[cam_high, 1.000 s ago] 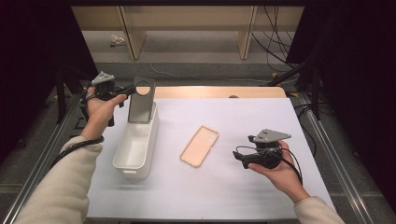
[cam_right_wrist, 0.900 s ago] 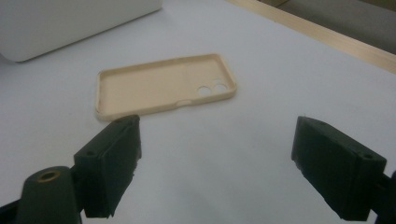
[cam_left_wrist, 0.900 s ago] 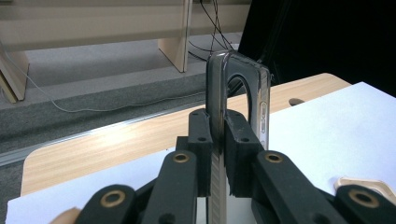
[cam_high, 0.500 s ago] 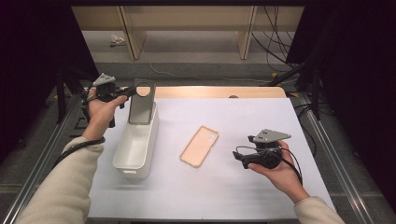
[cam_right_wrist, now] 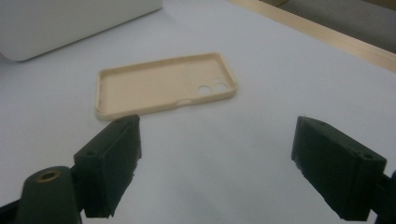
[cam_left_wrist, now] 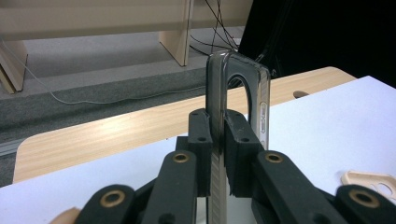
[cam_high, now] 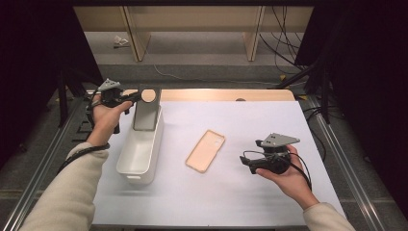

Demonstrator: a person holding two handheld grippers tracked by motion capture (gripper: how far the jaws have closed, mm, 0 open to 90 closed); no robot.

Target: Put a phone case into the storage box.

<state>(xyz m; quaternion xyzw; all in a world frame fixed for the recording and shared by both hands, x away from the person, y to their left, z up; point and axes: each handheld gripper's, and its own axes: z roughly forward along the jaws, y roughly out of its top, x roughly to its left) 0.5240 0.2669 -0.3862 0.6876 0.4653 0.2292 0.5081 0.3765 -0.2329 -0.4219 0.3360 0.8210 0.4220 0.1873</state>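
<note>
The left claw [cam_high: 137, 96] grips a dark phone case [cam_high: 146, 109] upright over the white bin [cam_high: 139, 154] near the desk's left edge; its long axis points down into the bin. The right claw [cam_high: 248, 161] rests open.

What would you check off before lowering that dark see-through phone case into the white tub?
1. Left gripper clamped on the dark translucent phone case: ok.
2. Case upright over the white plastic tub: ok.
3. Tub interior free of things: ok as far as visible.
4. Right gripper open, holding nothing: ok.
5. Beige phone case flat on the white table, apart from the tub: ok.
6. Case's lower edge clear of the tub wall: cannot tell.
</note>
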